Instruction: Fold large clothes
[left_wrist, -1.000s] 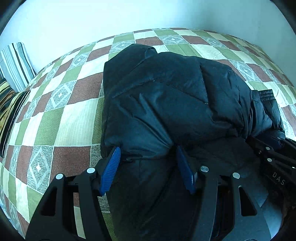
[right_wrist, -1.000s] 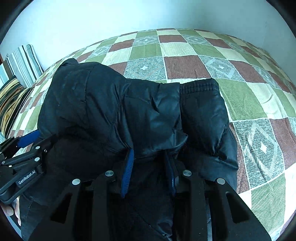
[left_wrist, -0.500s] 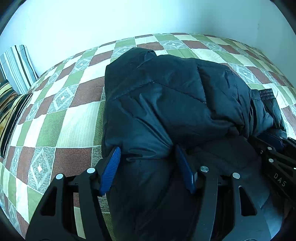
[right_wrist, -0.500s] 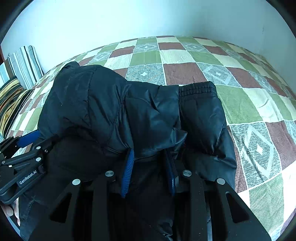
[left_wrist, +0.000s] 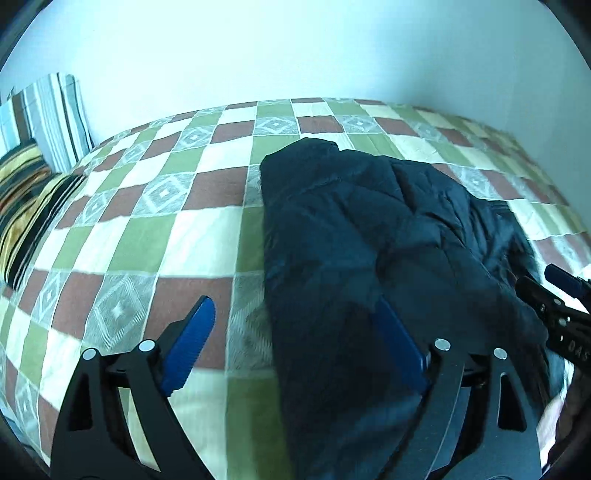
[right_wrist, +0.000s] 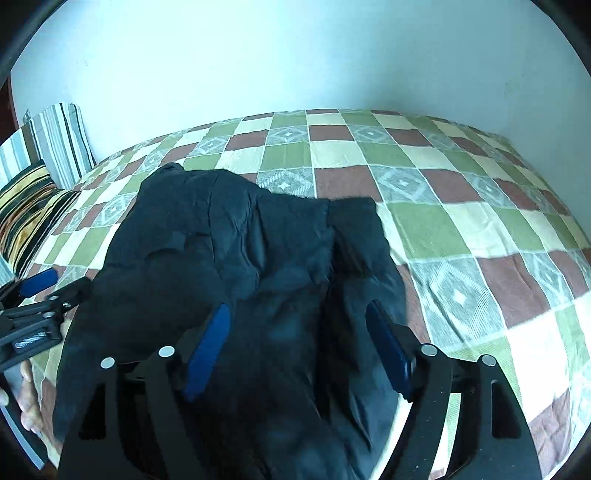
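Both claws have just been opening: left claw (left_wrist: 295, 332) spread wide over the jacket's edge, right claw (right_wrist: 299, 339) gaping above its middle, neither pressing it. Black puffer jacket (right_wrist: 240, 258) lies folded on the checked bed (right_wrist: 461, 229), near striped pillows (left_wrist: 48, 110).

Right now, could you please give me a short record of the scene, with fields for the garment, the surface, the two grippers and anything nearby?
garment: dark puffy jacket, folded over itself, lying on the bed
surface: bed with a checked cover
left gripper: jaws have just been opening; wide, pads off the jacket
right gripper: jaws have just been opening; wide, jacket below, not pinched
nearby: striped pillows at the bed's left end
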